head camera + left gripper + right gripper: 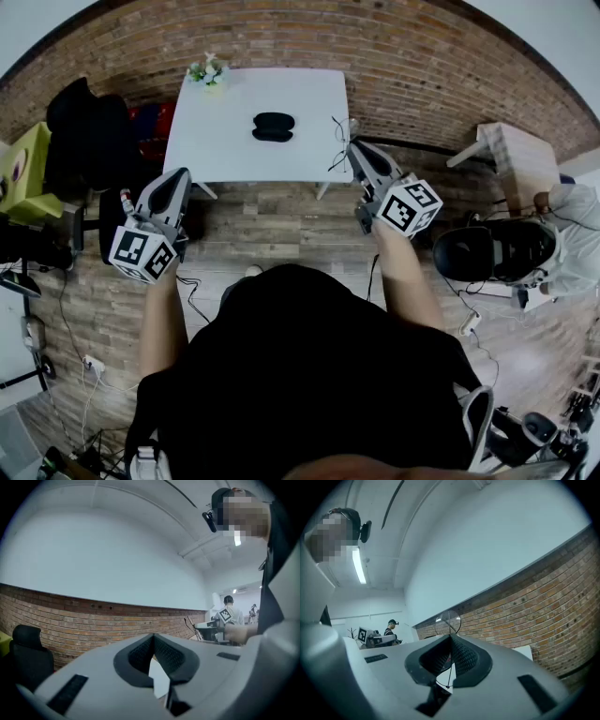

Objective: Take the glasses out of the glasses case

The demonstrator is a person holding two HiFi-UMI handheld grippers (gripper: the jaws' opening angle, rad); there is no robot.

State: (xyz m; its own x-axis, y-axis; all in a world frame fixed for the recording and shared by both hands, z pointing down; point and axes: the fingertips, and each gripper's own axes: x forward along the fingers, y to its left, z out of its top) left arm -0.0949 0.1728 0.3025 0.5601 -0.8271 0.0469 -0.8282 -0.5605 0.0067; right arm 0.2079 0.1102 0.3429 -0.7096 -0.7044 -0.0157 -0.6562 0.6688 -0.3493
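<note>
The black glasses case [273,127] lies in the middle of the white table [220,141]. Thin wire-framed glasses [339,141] hang at the table's right edge, with my right gripper [355,147] shut on them. In the right gripper view a round lens [448,621] stands above the closed jaws and a thin wire runs between them, with the gripper [451,639] pointing up at the brick wall. My left gripper [177,178] hovers off the table's front left corner, shut and empty [153,637].
A small flower pot [208,72] stands at the table's far left corner. A black chair [89,141] and a yellow-green object [23,169] are to the left. A wooden table [511,155], another black chair [497,248] and a person [574,234] are to the right.
</note>
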